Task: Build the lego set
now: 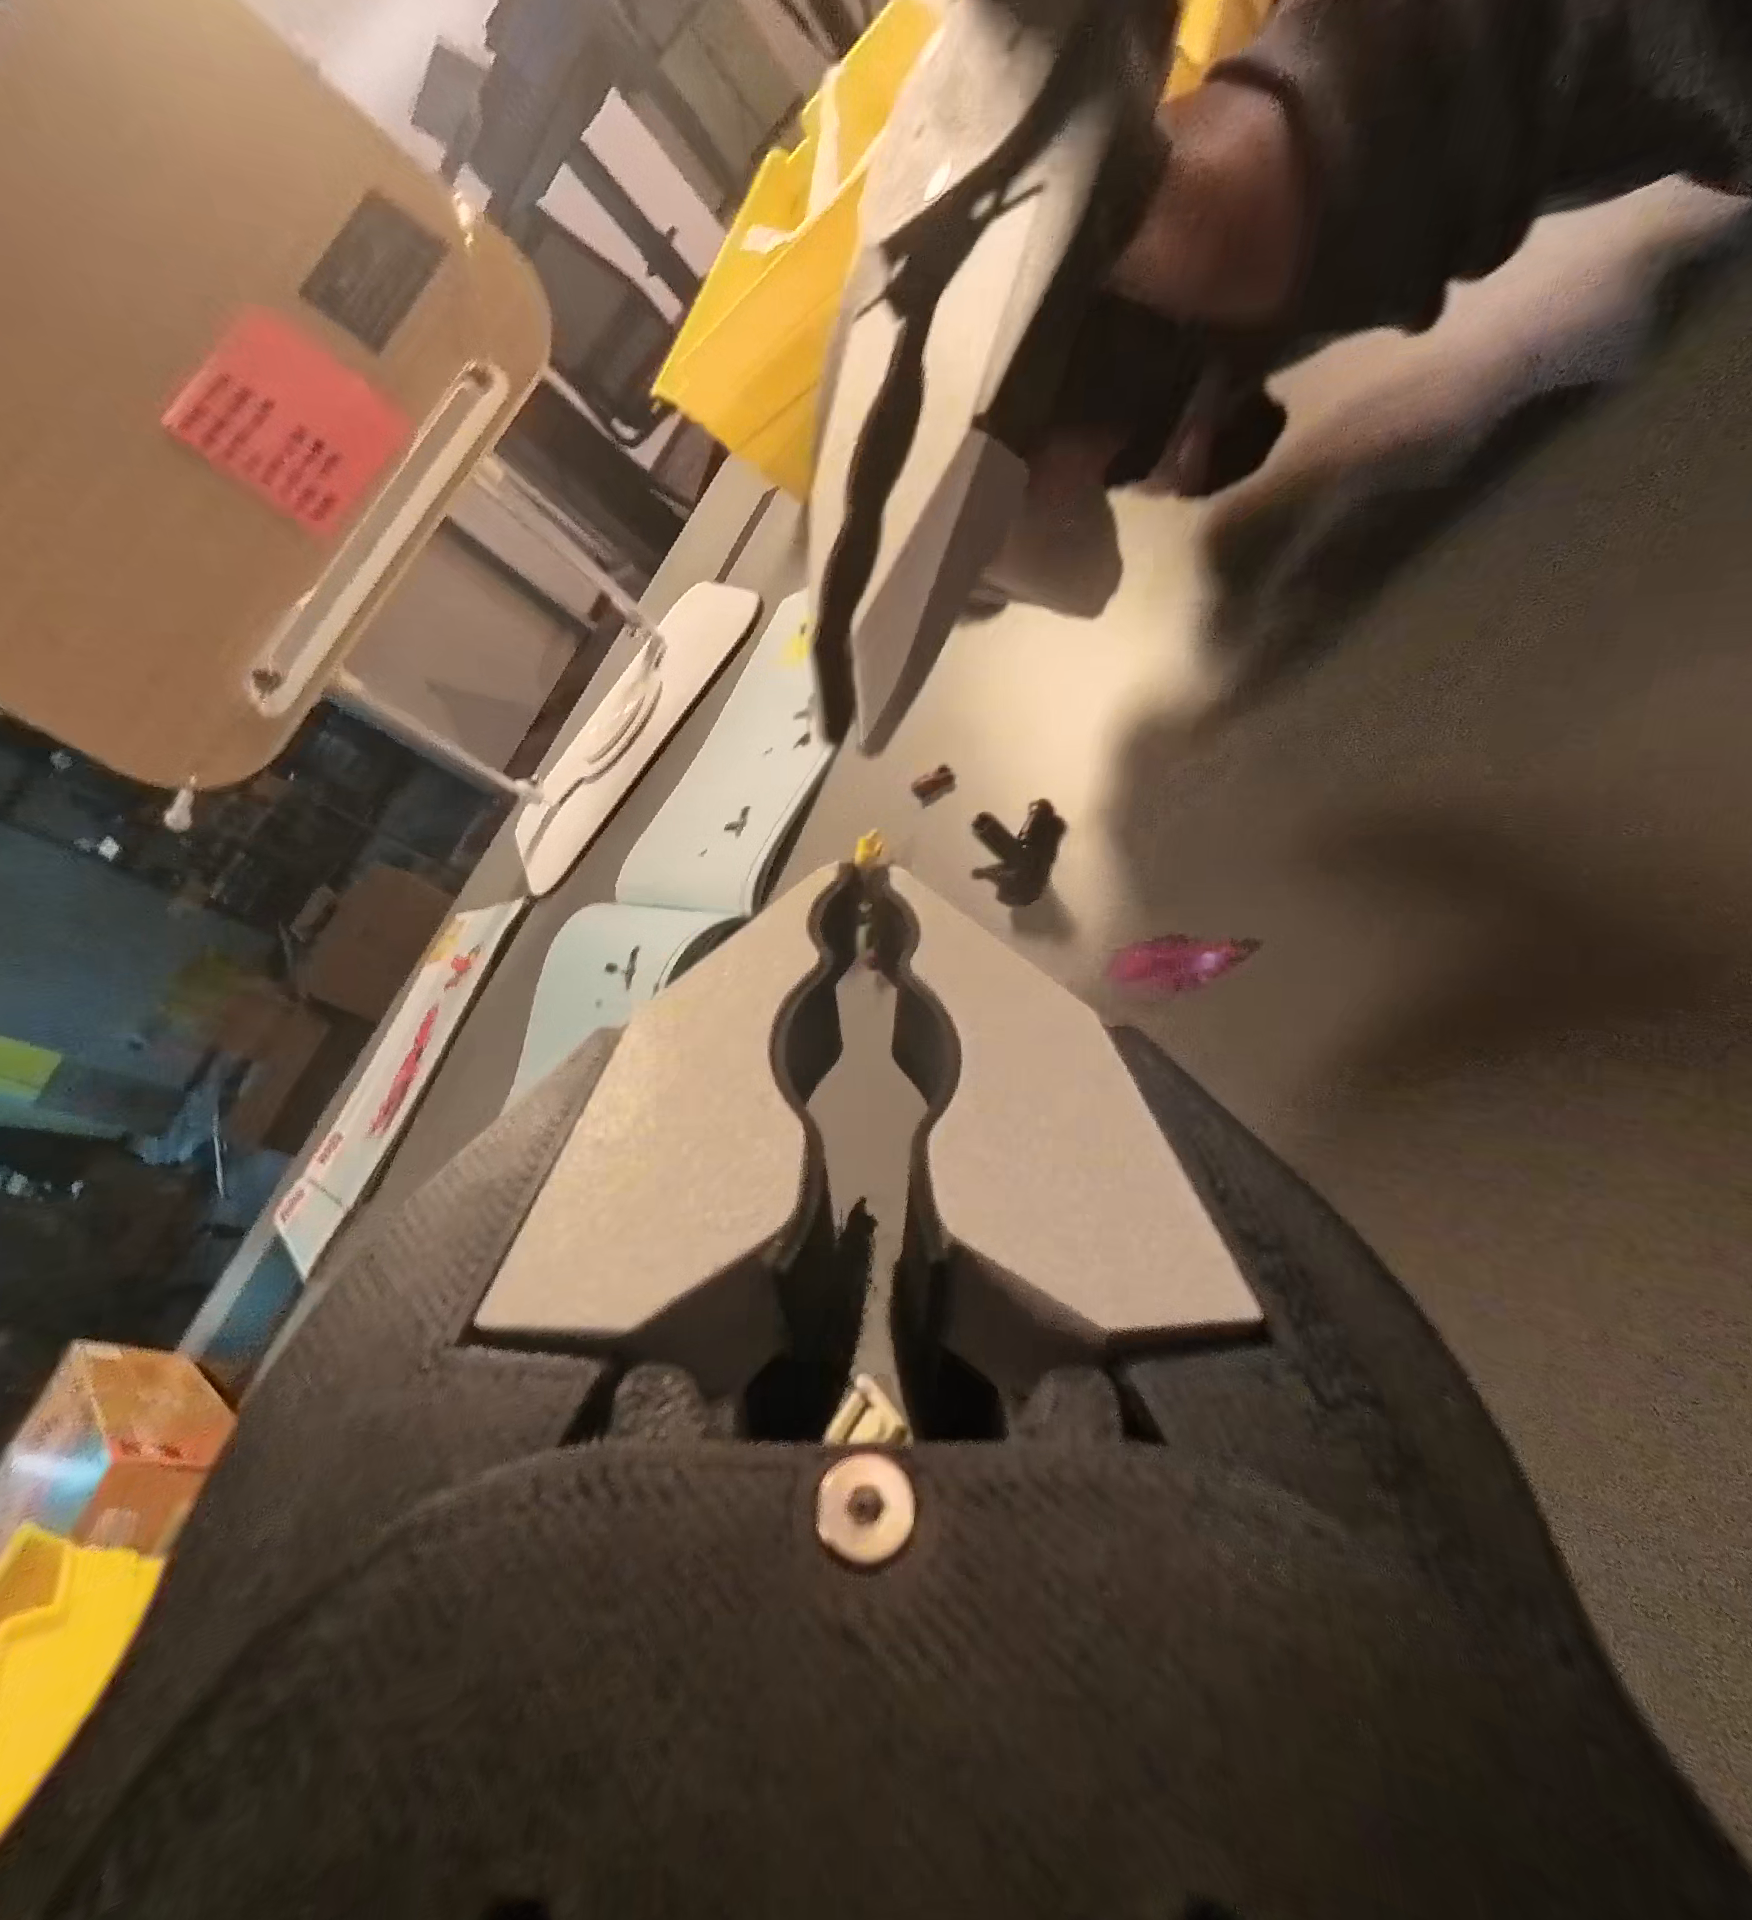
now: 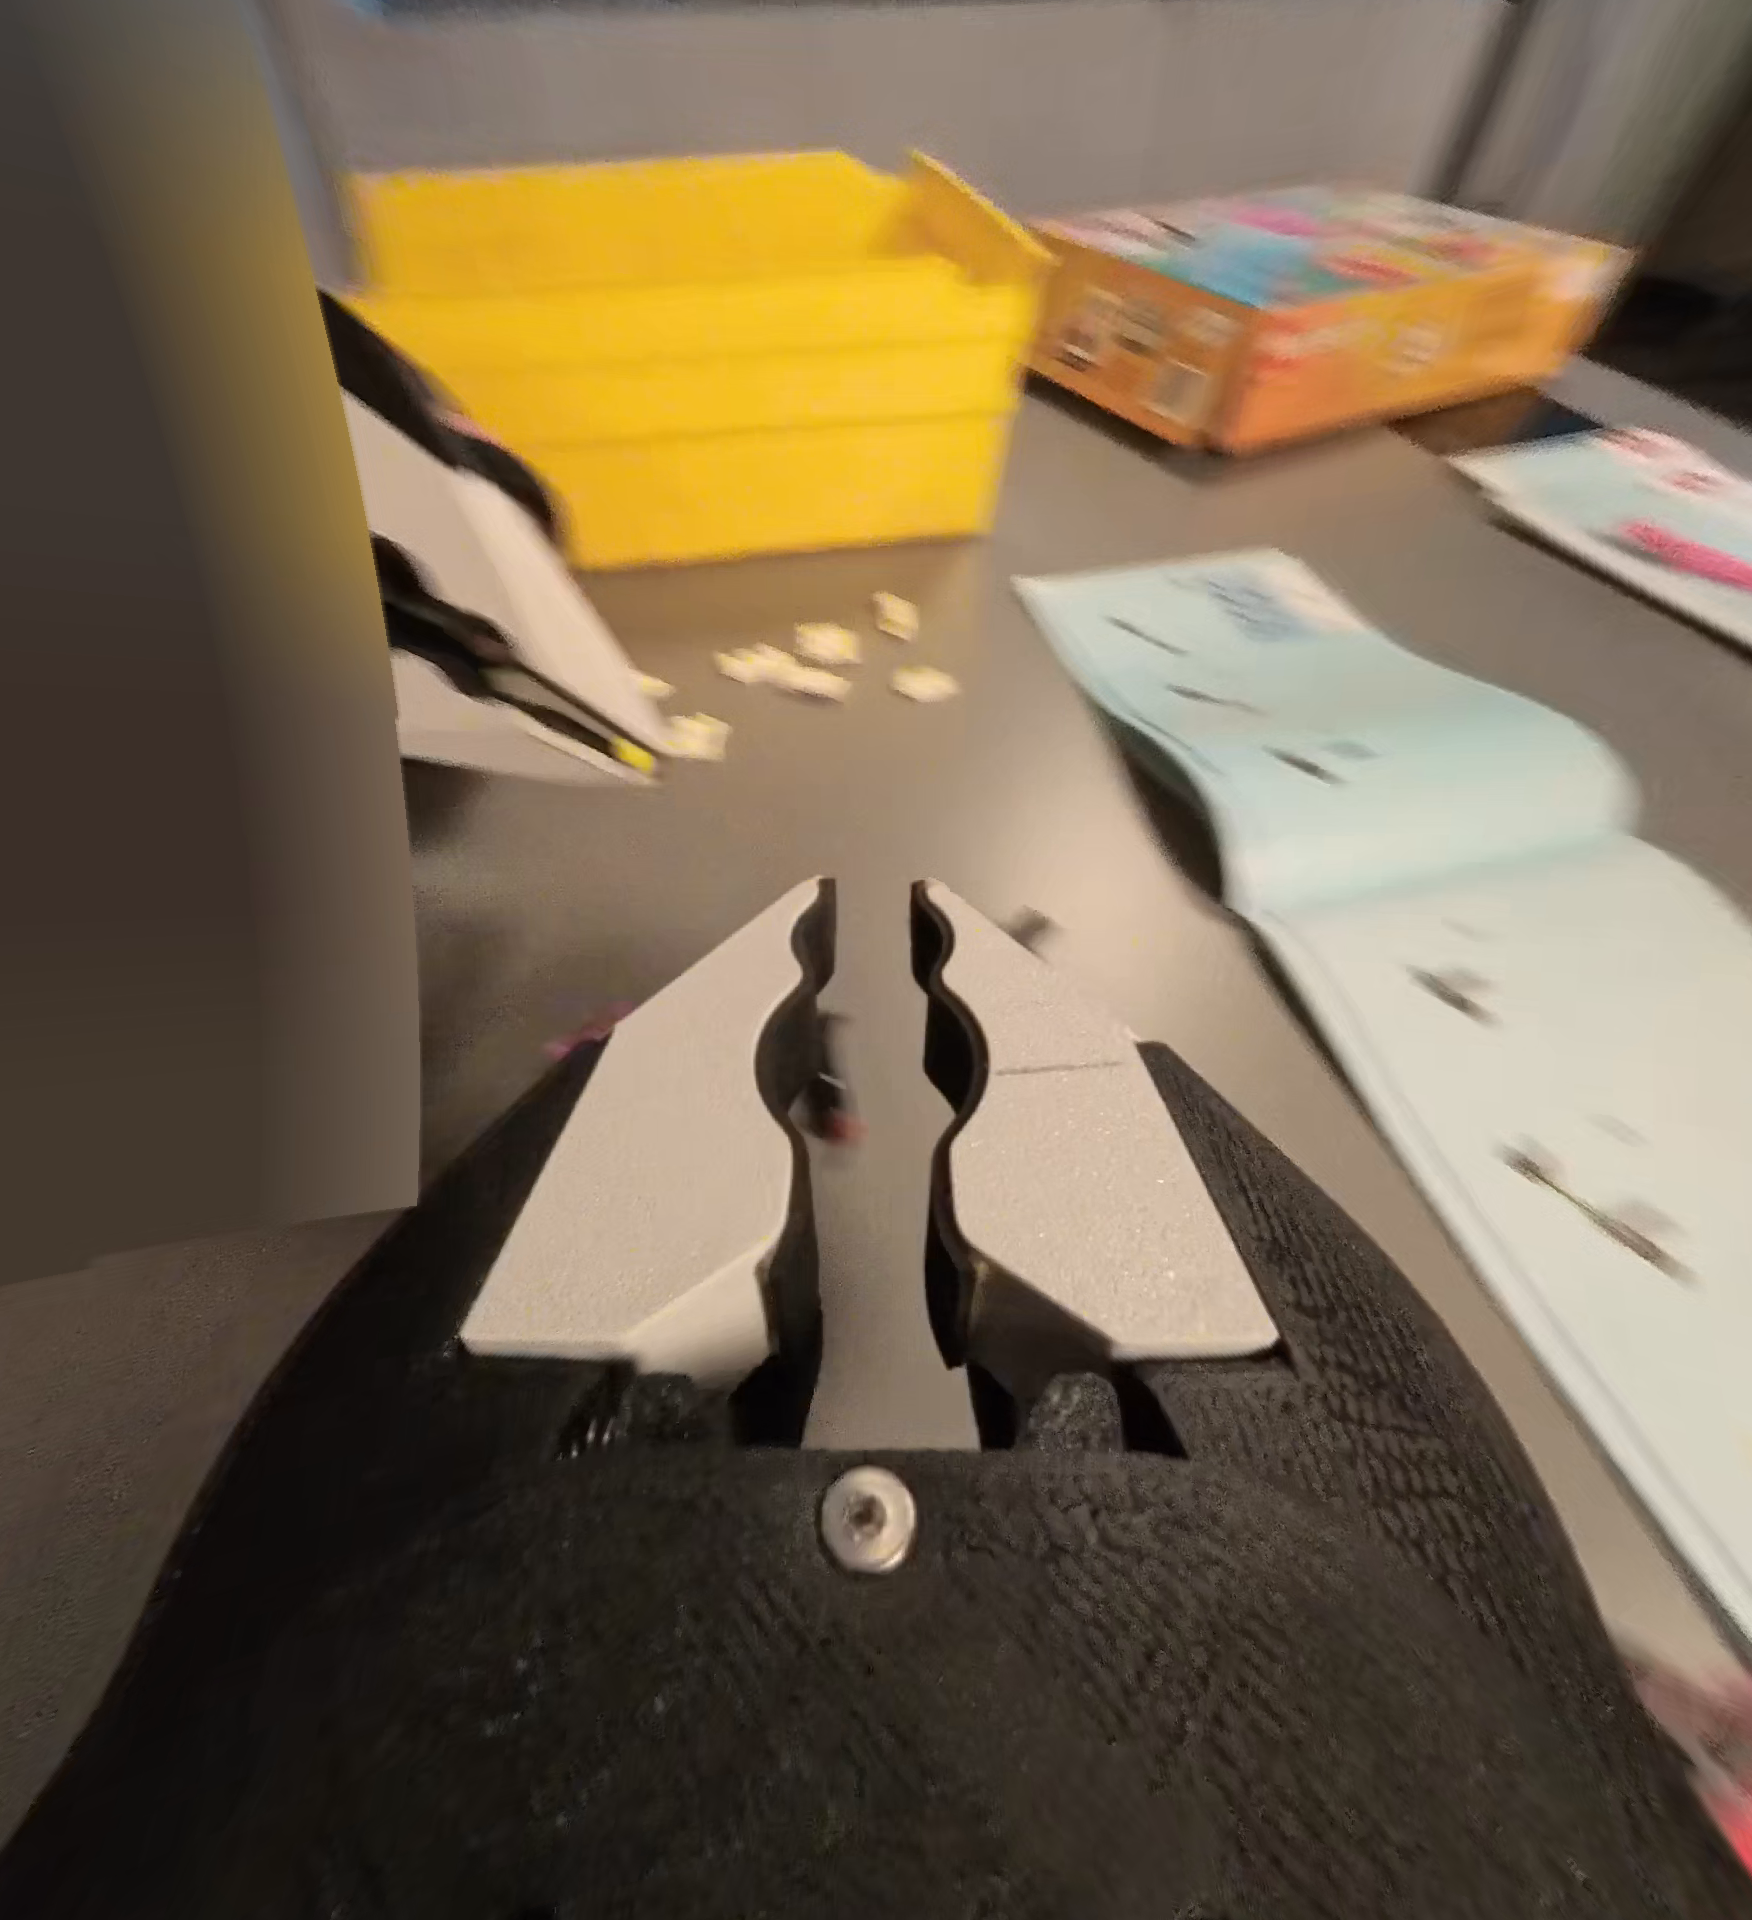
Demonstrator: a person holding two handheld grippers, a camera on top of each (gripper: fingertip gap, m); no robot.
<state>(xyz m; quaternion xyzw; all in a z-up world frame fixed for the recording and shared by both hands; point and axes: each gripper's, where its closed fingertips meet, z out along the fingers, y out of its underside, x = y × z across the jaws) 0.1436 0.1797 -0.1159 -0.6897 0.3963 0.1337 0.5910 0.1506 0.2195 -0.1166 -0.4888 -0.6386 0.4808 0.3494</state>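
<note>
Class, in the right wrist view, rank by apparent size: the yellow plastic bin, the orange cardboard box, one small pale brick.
1. Yellow plastic bin, largest.
2. Orange cardboard box; it sits farther back, so true size is unsure.
3. Small pale brick, smallest.

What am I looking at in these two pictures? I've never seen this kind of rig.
There is no robot here. A person holds a two-finger gripper in each hand, and a camera on each looks forward along its fingers.

The left wrist view is tilted. The left gripper has its fingers closed on a small yellow piece at the tips. The right gripper has its fingers slightly apart, with nothing gripped at its tips; it also shows at the top of the left view.

On the grey table lie small black parts, a brown piece, a pink piece, pale little pieces, open light-blue booklets, yellow trays and an orange box.
</note>
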